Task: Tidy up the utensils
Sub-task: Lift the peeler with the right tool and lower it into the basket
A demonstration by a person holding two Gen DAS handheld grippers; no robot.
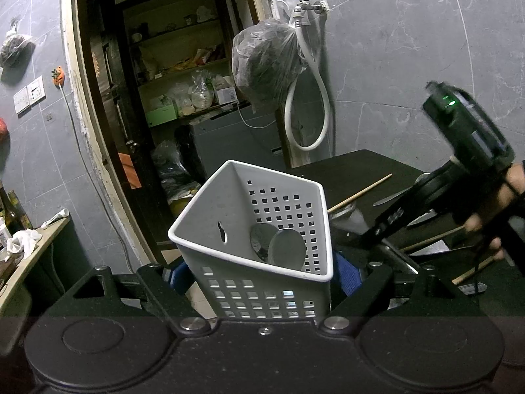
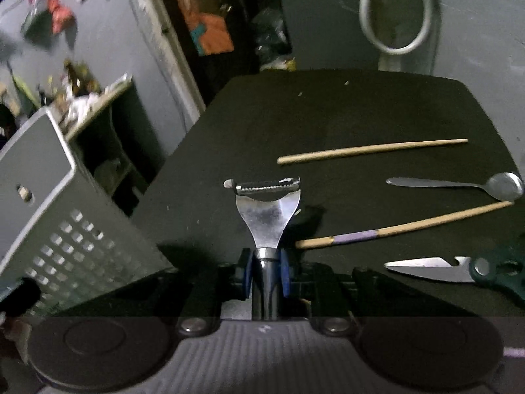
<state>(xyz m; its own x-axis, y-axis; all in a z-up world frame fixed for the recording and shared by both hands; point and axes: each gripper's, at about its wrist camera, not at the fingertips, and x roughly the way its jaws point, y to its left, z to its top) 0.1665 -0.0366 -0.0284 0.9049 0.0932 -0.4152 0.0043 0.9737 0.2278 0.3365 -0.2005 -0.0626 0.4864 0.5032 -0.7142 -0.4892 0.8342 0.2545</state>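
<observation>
**Peeler pinched, basket clamped**

The right gripper (image 2: 267, 277) had its blue pads pressed on the handle of a metal peeler (image 2: 267, 210), blade end pointing away over the black table (image 2: 328, 111). The left gripper (image 1: 259, 279) clamped the tilted white basket (image 1: 229, 226) between its pads; inside lay what looked like two round spoon bowls. Beyond the peeler, to its right, lay scissors (image 2: 433, 267), two chopsticks (image 2: 370, 149), and a spoon (image 2: 505, 185), apart from one another.
</observation>
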